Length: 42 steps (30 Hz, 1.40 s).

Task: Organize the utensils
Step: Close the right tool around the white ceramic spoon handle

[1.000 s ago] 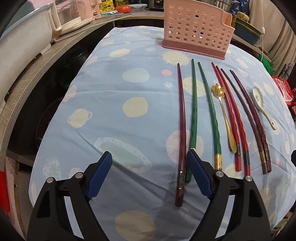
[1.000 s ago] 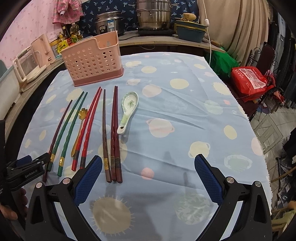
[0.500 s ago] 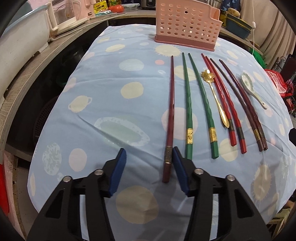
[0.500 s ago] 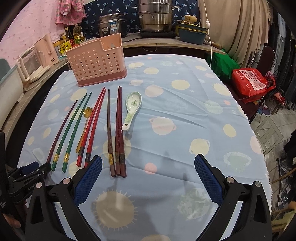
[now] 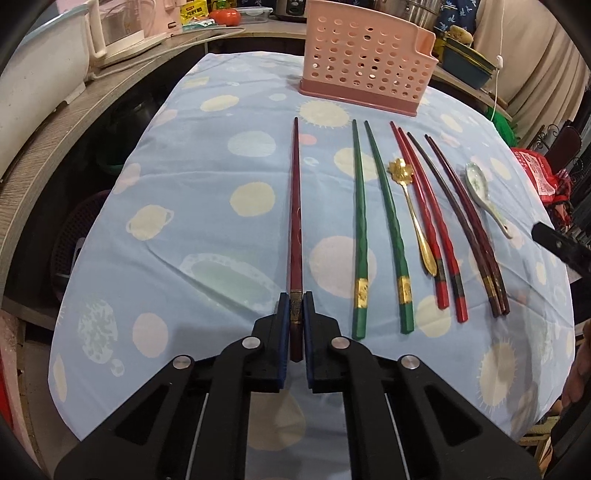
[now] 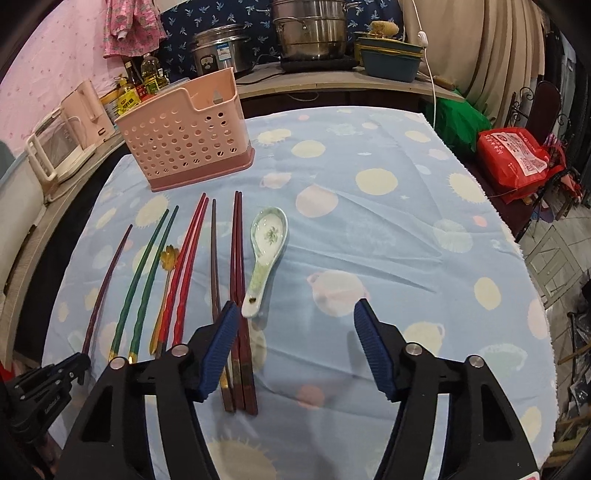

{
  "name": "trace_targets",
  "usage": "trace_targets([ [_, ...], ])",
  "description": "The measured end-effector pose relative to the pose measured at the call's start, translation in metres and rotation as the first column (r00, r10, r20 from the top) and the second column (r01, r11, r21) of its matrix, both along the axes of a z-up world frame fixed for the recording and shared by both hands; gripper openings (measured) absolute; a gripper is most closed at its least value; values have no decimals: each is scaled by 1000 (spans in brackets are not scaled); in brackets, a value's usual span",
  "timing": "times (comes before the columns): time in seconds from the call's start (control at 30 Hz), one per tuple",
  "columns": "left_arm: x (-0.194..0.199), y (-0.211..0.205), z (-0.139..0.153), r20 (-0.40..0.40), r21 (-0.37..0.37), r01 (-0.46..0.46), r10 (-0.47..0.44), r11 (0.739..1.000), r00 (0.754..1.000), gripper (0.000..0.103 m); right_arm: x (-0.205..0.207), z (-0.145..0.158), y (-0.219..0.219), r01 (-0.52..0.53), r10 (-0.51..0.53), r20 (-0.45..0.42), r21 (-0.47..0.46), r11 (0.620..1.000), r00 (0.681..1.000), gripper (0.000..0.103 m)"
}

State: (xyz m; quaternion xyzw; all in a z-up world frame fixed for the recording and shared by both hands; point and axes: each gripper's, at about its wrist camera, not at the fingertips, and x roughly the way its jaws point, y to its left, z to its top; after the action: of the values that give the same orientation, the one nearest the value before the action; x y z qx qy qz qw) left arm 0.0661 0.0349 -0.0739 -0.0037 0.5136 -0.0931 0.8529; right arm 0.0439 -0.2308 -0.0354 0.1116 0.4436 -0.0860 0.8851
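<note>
My left gripper (image 5: 295,306) is shut on the handle end of a dark red chopstick (image 5: 295,206) that lies along the blue dotted tablecloth (image 5: 207,206). To its right lie two green chopsticks (image 5: 360,221), a gold spoon (image 5: 410,206), two red chopsticks (image 5: 424,206), dark brown chopsticks (image 5: 465,221) and a white ceramic spoon (image 5: 484,195). A pink perforated utensil basket (image 5: 365,66) stands at the far end. My right gripper (image 6: 293,325) is open and empty, low over the cloth, just right of the brown chopsticks (image 6: 236,280) and near the ceramic spoon (image 6: 266,254). The basket (image 6: 184,133) shows at the far left.
A wooden counter (image 5: 74,107) with a white kettle (image 6: 66,144) runs along the left. Pots (image 6: 310,33) and a blue tub (image 6: 391,59) sit behind the table. A red bag (image 6: 513,158) lies off the table's right edge.
My left gripper has closed from wide open onto the dark red chopstick's handle. My right gripper has moved forward and left toward the brown chopsticks and ceramic spoon, and its jaws have narrowed.
</note>
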Motion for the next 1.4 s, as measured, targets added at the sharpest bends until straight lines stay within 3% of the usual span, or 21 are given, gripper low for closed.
trace_targets([
  [0.2, 11, -2, -7, -23, 4, -1, 2, 1000, 1000, 7, 37, -17, -1, -17, 19, -31, 59, 998, 999, 41],
  [0.47, 17, -2, -9, -31, 7, -2, 3, 1000, 1000, 7, 47, -43, 0, -28, 39, -77, 130, 991, 996, 14],
  [0.77, 17, -3, -10, -27, 9, 0, 0, 1000, 1000, 7, 42, -45, 2, -44, 54, -60, 153, 987, 997, 12],
  [1.13, 13, -5, -11, -14, 18, -1, 1, 1000, 1000, 7, 29, -34, -11, -19, 22, -6, 252, 967, 1000, 17],
  [1.27, 13, -5, -11, -18, 18, -2, 2, 1000, 1000, 7, 32, -36, -21, -15, 14, 5, 351, 936, 1000, 19],
  [1.4, 14, -6, -11, -19, 24, -1, 2, 1000, 1000, 7, 34, -33, -24, -10, 3, 19, 357, 934, 1000, 19],
])
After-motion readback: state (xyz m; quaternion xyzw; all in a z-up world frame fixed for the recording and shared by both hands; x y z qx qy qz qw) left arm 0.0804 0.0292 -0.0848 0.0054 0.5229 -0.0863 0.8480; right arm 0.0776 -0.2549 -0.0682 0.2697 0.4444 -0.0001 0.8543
